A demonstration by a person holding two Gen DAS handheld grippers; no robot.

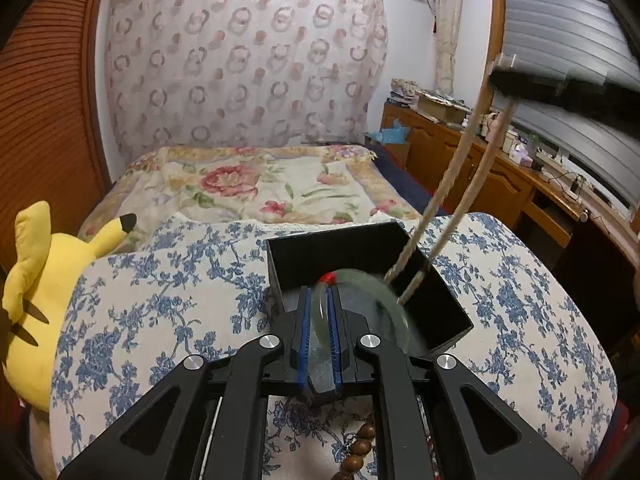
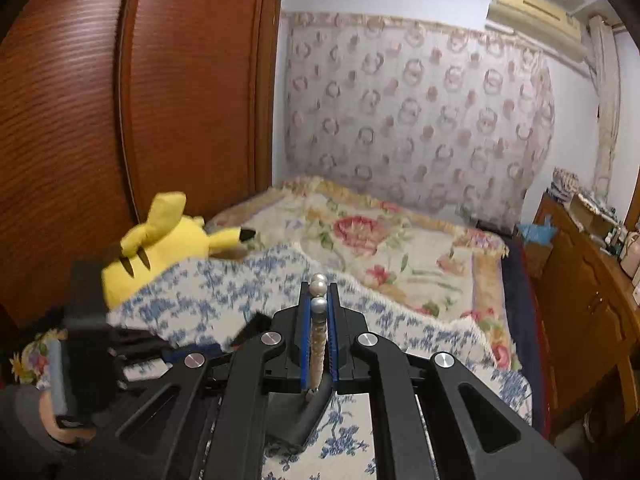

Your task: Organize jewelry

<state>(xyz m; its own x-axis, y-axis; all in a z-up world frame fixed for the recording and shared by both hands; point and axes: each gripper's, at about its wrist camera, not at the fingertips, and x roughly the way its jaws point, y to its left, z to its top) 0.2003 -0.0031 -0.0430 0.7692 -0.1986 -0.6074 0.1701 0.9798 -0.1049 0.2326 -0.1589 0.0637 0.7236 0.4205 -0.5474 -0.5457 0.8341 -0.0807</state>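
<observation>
A blue-flowered surface (image 1: 160,312) carries an open black box (image 1: 360,264) and a string of brown beads (image 1: 360,448) at its near edge. A yellow plush (image 1: 44,280) leans at its left side.

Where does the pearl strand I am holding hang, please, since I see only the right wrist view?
Observer: In the left wrist view, the pearl strand hangs from your right claw in two lines, and its lower end is over the open black box.
Operator: What is the left claw holding?
Observer: The left claw is shut on a pale green bangle with a red tie, at the box's near rim.
Operator: Is any jewelry outside the box?
Observer: Yes, brown wooden beads lie on the blue-flowered cloth beneath the left claw.
</observation>
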